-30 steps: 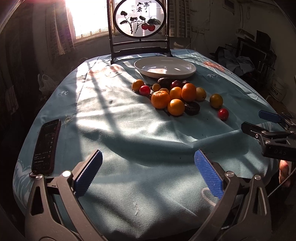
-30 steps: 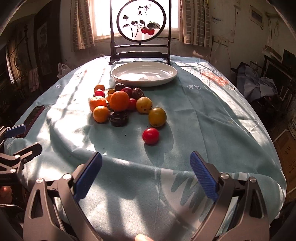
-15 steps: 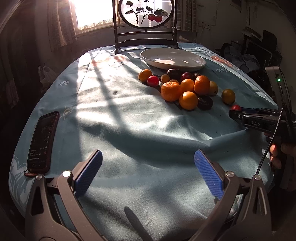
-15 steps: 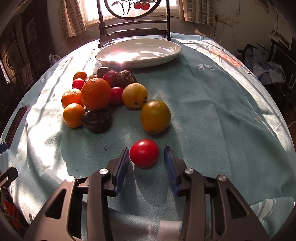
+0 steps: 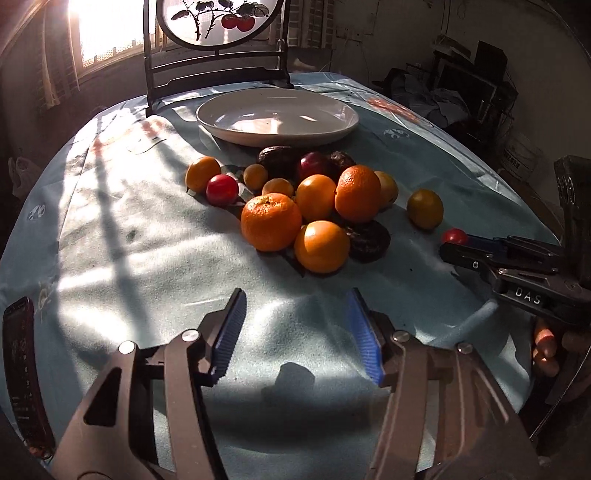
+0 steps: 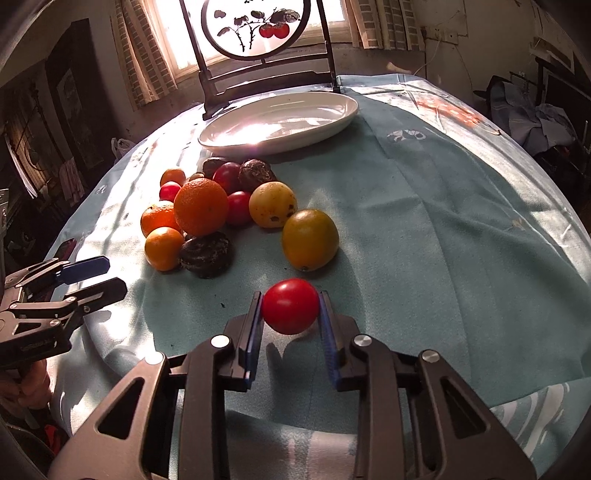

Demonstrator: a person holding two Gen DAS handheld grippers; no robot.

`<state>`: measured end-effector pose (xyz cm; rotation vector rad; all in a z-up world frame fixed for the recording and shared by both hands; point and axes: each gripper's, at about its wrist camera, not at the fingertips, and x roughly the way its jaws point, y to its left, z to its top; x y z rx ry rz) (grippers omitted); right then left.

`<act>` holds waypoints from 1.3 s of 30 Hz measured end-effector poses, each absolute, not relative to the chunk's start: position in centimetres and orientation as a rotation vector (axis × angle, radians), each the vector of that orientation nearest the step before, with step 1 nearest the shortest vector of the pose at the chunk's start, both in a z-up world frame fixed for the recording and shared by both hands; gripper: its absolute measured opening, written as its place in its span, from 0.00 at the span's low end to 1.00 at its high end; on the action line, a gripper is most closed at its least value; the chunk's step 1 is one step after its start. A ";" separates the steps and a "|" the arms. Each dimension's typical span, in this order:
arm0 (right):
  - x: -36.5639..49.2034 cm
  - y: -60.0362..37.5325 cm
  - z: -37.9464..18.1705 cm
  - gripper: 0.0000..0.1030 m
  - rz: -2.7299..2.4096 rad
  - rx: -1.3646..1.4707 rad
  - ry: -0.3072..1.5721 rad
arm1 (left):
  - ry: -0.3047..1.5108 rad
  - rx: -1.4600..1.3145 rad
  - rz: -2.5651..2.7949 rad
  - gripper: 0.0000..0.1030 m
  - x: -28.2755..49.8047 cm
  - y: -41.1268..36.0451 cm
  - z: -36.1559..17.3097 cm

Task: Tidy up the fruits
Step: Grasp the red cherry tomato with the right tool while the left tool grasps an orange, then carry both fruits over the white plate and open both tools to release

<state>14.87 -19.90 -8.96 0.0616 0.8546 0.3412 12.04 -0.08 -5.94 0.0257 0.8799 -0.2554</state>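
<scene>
A pile of oranges (image 5: 270, 226), red tomatoes and dark fruits lies on the blue tablecloth in front of an empty white plate (image 5: 277, 116). My right gripper (image 6: 290, 308) is shut on a red tomato (image 6: 290, 311), held just above the cloth; it also shows in the left wrist view (image 5: 454, 236). A yellow-green fruit (image 6: 310, 239) sits just beyond it. My left gripper (image 5: 295, 325) is partly open and empty, over the cloth short of the nearest orange (image 5: 321, 246).
A framed round picture on a dark stand (image 6: 258, 33) rises behind the plate (image 6: 280, 123). A black phone (image 5: 20, 365) lies at the table's left edge. Cluttered furniture stands to the right of the table.
My right gripper closed on the red tomato and lifted it slightly. My left gripper moved forward toward the fruit pile and its jaws narrowed.
</scene>
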 end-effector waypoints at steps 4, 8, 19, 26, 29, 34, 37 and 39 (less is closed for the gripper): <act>14.8 -20.0 -8.9 0.28 0.351 0.069 0.849 | 0.901 0.014 -0.295 0.55 13.8 -1.1 -6.6; 14.8 -20.0 -9.0 0.29 0.365 0.076 0.846 | 0.907 0.022 -0.313 0.55 15.0 -1.9 -6.6; 14.6 -20.4 -9.0 0.29 0.392 0.101 0.838 | 0.897 0.051 -0.332 0.44 16.2 -2.8 -6.5; 14.6 -20.4 -8.9 0.29 0.386 0.102 0.840 | 0.896 -0.002 -0.342 0.39 15.3 -1.6 -6.4; 14.5 -20.6 -8.7 0.29 0.404 0.112 0.828 | 0.884 -0.028 -0.346 0.39 14.7 -0.8 -5.9; 14.7 -20.5 -6.0 0.29 0.444 0.118 0.718 | 0.785 -0.091 -0.358 0.39 15.0 1.1 -2.4; 18.0 -20.0 -3.6 0.29 0.453 0.141 0.661 | 0.734 -0.115 -0.346 0.39 18.0 1.5 -0.1; 21.7 -19.5 -2.8 0.29 0.454 0.162 0.672 | 0.723 -0.120 -0.326 0.39 20.9 1.3 0.8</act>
